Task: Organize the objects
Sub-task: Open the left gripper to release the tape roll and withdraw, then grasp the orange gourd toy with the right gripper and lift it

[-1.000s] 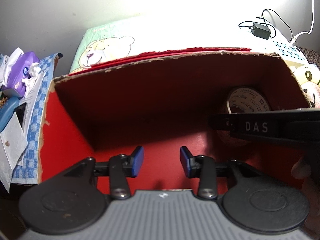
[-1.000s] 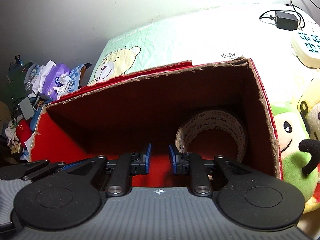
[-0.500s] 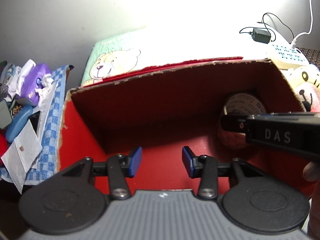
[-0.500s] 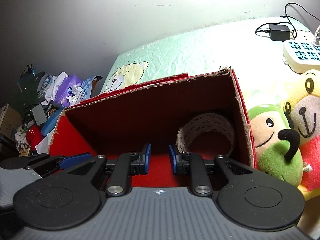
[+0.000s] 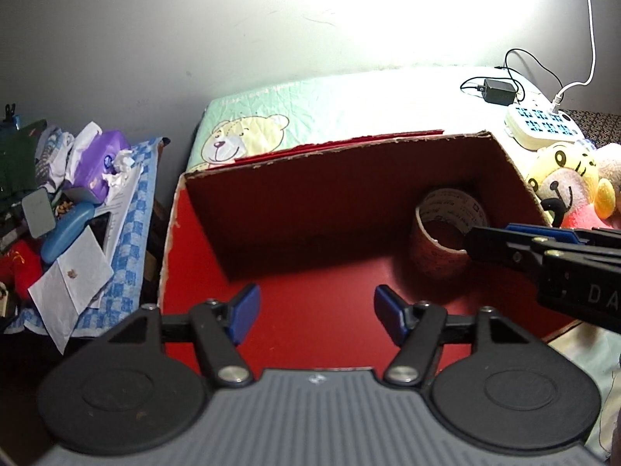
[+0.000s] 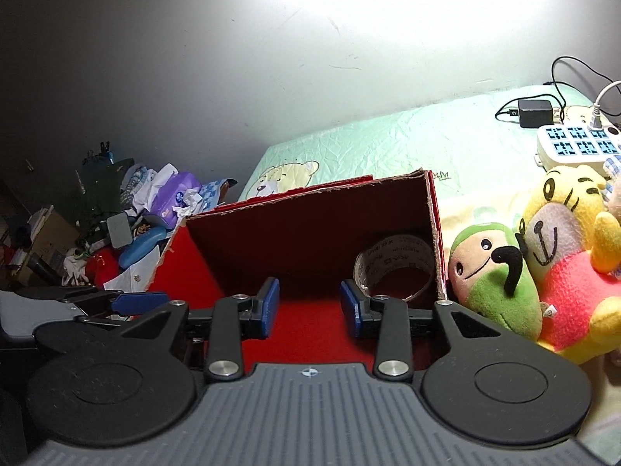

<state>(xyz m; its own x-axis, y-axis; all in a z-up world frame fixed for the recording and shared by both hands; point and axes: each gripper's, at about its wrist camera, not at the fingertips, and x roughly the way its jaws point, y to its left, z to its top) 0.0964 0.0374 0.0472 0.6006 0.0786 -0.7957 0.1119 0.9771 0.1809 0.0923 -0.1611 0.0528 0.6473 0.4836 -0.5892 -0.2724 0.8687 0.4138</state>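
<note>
A red cardboard box (image 5: 271, 209) (image 6: 295, 225) lies open on a bear-print bed sheet. In its right corner stands a roll of printed packing tape (image 5: 446, 225) (image 6: 396, 268). My left gripper (image 5: 316, 312) hovers over the box's red floor, its jaws opening with nothing between them. My right gripper (image 6: 308, 306) is at the box's near edge, jaws opening too and empty; it also enters the left wrist view from the right as a black arm with blue pads (image 5: 543, 233), in front of the tape. Beside the box sit a green plush (image 6: 493, 272) and a yellow-and-pink plush (image 6: 570, 256) (image 5: 570, 182).
A cluttered side table at the left holds a purple tissue pack (image 5: 101, 163) (image 6: 174, 194), papers, a blue case (image 5: 66, 233) and a checked cloth. A white power strip (image 5: 543, 128) (image 6: 578, 147) with a black adapter (image 6: 535, 110) and cables lies at the bed's back right.
Both grippers have pulled back and risen from the box, so more of the bed and plush toys shows. Both pairs of jaws stand wider apart than before.
</note>
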